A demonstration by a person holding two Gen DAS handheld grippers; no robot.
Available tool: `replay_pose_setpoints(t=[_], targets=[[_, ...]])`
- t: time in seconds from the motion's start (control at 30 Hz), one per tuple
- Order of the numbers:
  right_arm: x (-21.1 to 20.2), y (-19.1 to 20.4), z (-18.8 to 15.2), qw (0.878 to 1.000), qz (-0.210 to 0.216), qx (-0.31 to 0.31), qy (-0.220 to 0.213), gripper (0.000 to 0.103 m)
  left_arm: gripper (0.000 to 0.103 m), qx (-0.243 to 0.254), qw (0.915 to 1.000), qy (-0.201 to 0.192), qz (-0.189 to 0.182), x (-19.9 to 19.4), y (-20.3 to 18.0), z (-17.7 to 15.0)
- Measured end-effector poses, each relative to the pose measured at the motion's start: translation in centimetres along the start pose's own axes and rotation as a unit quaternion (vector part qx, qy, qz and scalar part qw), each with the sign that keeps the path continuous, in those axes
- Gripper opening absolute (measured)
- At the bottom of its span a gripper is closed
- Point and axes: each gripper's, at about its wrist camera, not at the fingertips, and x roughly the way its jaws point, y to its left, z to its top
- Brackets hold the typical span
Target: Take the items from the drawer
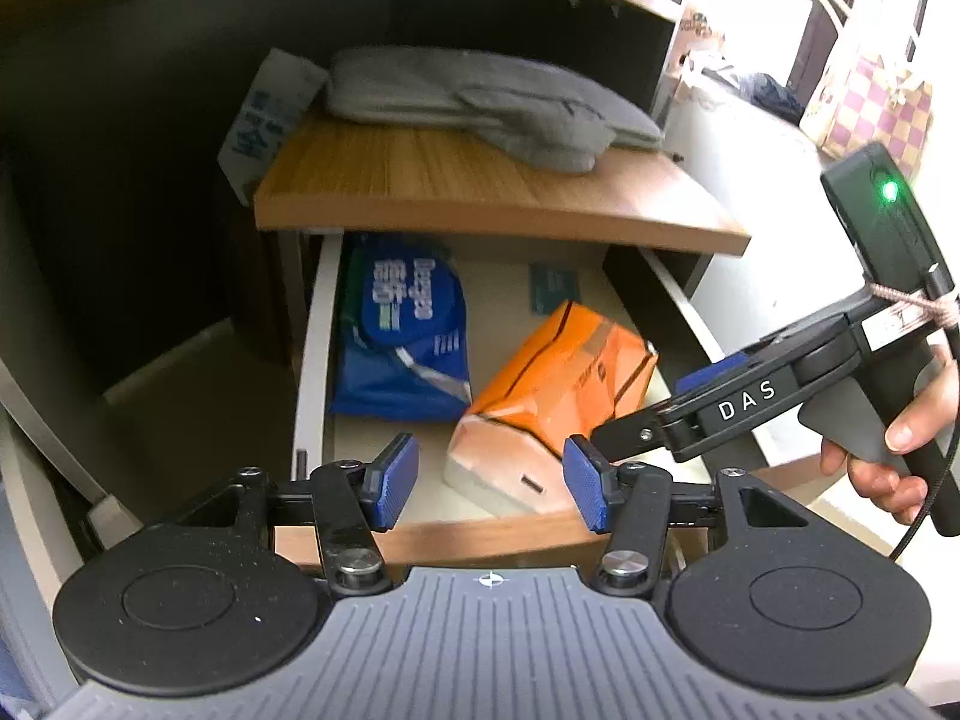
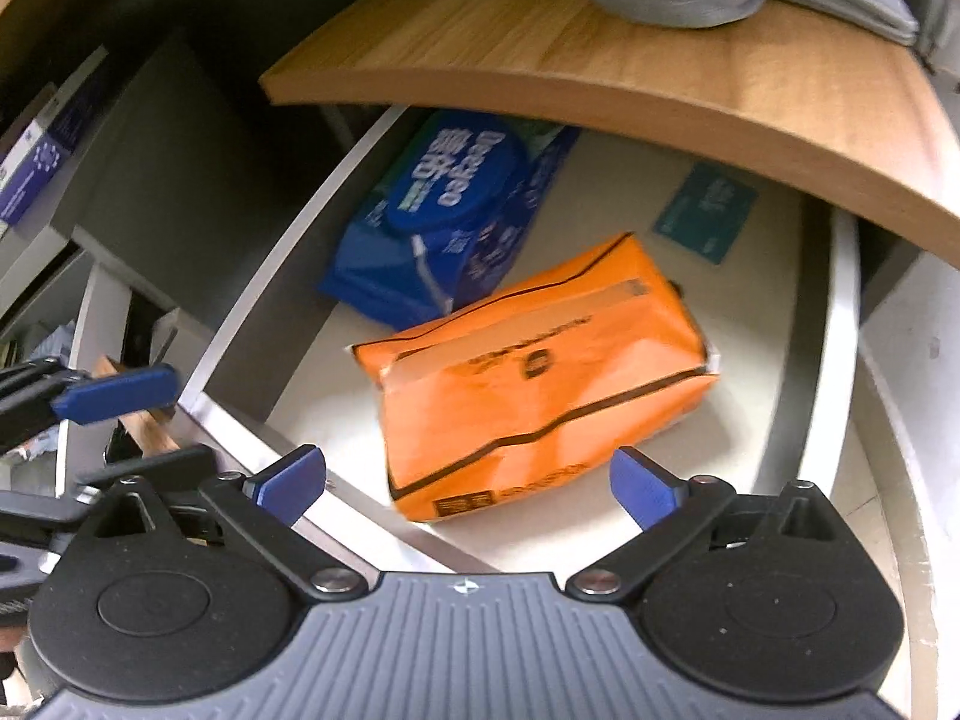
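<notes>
We see the open drawer (image 1: 312, 360), its pale floor carrying three things. The orange packet (image 2: 540, 372) lies near the middle, slanted. Behind it toward the left wall lies the blue wipes pack (image 2: 444, 222), just beside or touching the orange packet; we cannot tell which. Behind the orange packet to the right lies a flat teal card (image 2: 705, 213), apart from it.

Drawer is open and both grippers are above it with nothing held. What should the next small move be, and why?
Probably lower the right gripper onto the orange pack and close on it. Its jaws stand wide open, empty, and already straddle the pack's near end, which lies closest to the drawer front. The blue pack sits further back, partly under the shelf. The left gripper is open and empty too.
</notes>
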Motion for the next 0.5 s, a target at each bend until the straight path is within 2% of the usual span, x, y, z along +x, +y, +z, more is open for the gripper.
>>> replay_pose_setpoints(t=[0.13,0.4,0.5], targets=[[1.3,1.0,0.3,1.0,-0.003,-0.017,0.023,0.102,0.045,-0.011,0.9998,0.015,0.001,1.3,0.3,-0.6],[3.2,0.7,0.7,0.998,-0.021,-0.03,0.043,0.101,0.044,0.008,0.9995,0.024,0.019,1.2,-0.4,-0.9],[3.4,0.2,0.9,0.998,-0.025,-0.033,0.045,0.098,0.044,0.003,0.9992,0.034,0.021,1.0,-0.4,-0.8]])
